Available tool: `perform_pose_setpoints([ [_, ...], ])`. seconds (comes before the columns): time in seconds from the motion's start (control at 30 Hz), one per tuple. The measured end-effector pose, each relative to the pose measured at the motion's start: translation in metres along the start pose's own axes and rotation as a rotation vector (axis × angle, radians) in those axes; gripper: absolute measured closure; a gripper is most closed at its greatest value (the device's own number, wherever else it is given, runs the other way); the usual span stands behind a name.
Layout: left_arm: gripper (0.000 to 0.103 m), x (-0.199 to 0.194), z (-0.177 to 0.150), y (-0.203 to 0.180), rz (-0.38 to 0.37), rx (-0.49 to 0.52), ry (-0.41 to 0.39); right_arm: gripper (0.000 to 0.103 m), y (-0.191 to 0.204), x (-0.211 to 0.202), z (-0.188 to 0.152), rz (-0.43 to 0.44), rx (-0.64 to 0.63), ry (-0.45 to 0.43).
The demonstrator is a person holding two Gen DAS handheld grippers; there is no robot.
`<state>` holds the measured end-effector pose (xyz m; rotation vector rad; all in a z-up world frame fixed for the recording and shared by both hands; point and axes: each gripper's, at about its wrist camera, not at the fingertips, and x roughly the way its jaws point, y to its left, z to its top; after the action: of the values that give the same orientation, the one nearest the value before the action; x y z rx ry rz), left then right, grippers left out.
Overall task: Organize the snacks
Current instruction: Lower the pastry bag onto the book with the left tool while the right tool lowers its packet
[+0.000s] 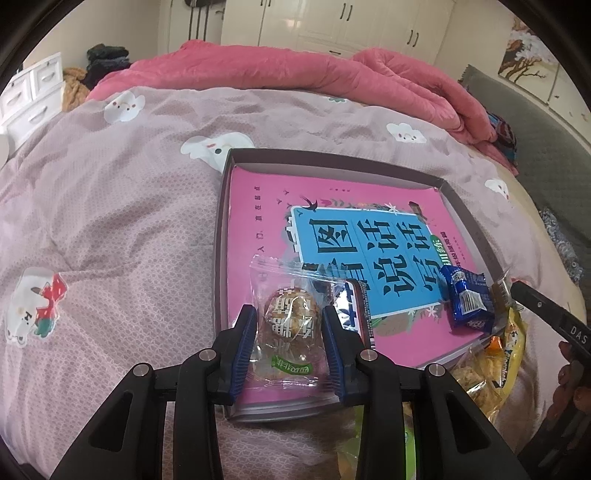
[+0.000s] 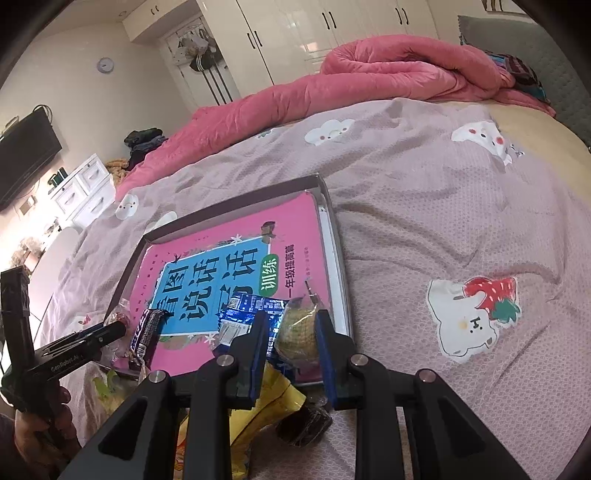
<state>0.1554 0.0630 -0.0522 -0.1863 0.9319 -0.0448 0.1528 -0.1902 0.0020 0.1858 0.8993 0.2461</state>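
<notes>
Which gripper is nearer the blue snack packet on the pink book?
Right. The right gripper holds a yellow snack right beside the blue snack packet. The left gripper grips a clear-wrapped pastry across the pink book.

Bed (image 1: 110, 206) under pink quilt (image 2: 369, 74); white wardrobes (image 2: 295, 33); wall TV (image 2: 26, 151); drawer unit (image 2: 85, 188).

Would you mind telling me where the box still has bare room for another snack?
The far half of the pink book, up to the box's back wall, is free. The near edge is crowded: a blue packet and a purple bar.
</notes>
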Motion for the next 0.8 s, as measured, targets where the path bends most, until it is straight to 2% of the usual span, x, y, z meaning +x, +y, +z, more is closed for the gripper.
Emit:
perform_pose_setpoints([
  [0.63,0.056,-0.012,0.003,0.000,-0.019,0.000,-0.031,0.076,0.004,-0.005,0.001,0.015,-0.011,-0.019],
  [0.8,0.048,-0.020,0.004,-0.001,-0.019,0.002,-0.049,0.073,0.004,-0.009,0.002,0.027,-0.007,-0.033],
])
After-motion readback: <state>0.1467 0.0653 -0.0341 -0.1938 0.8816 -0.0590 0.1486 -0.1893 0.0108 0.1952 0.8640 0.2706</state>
